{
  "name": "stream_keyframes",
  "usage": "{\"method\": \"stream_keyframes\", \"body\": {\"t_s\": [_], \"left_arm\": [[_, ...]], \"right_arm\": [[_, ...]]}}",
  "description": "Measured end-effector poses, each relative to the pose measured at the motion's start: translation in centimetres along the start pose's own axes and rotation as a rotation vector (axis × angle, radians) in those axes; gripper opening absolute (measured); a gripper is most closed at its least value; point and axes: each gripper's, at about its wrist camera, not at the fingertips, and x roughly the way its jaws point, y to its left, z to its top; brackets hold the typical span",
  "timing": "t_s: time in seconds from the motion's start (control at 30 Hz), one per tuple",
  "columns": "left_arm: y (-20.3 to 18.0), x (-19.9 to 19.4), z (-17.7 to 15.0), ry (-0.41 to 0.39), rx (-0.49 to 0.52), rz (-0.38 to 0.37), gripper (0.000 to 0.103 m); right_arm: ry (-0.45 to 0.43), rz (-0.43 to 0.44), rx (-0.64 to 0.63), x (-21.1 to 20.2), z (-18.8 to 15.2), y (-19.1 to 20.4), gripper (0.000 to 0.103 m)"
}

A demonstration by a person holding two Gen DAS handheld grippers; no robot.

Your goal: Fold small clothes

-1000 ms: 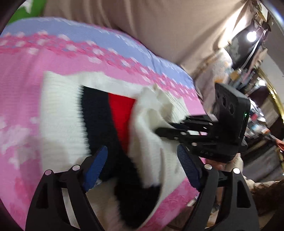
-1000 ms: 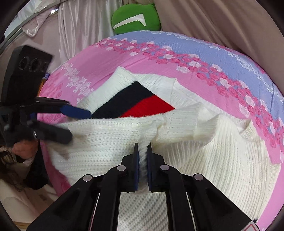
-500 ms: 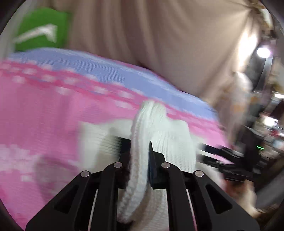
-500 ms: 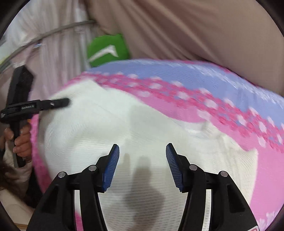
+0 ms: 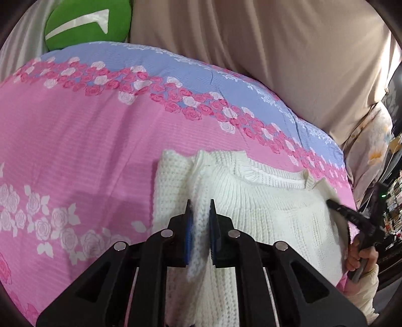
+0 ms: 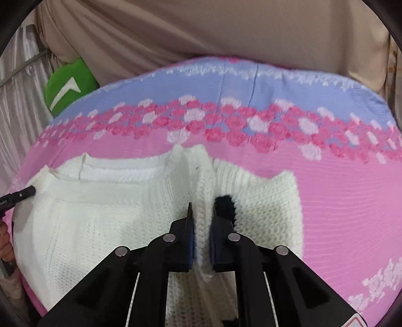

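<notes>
Two hand-held grippers on sweater

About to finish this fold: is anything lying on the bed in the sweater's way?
Nothing visible. Both claws, left and right, already pinch folds of the sweater, and the bedspread around it shows no objects. The green cushion sits far back.

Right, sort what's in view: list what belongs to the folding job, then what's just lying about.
Part of the job:
- white knit sweater, lying on the bed
- left gripper, shut on a fold of the sweater
- right gripper, shut on another fold
- pink and blue bedspread, the folding surface

Just lying about:
- green cushion at the bed's far corner
- beige curtain behind the bed
</notes>
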Motion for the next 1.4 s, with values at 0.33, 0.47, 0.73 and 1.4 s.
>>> {"method": "stream_keyframes", "body": {"t_s": [0.33, 0.47, 0.73, 1.4], "left_arm": [[-1.1, 4.0, 1.7, 0.017, 0.015, 0.083, 0.012], [-0.3, -1.8, 1.1, -0.089, -0.024, 0.13, 0.037], [2.8, -4.2, -7.1, 0.072, -0.228, 0.019, 0.065], [-28.7, -2.1, -2.4, -0.011, 0.364, -0.384, 0.024]], "right_arm": [[0.02, -0.05, 0.137, 1.2, -0.9, -5.0, 0.01], [-0.114, -0.063, 0.162, -4.2, -1.0, -4.0, 0.019], [0.007, 0.254, -0.129, -5.5, -4.7, 9.0, 0.012], [-0.038, 0.134, 0.167, -9.7, -9.4, -3.8, 0.024]]}}
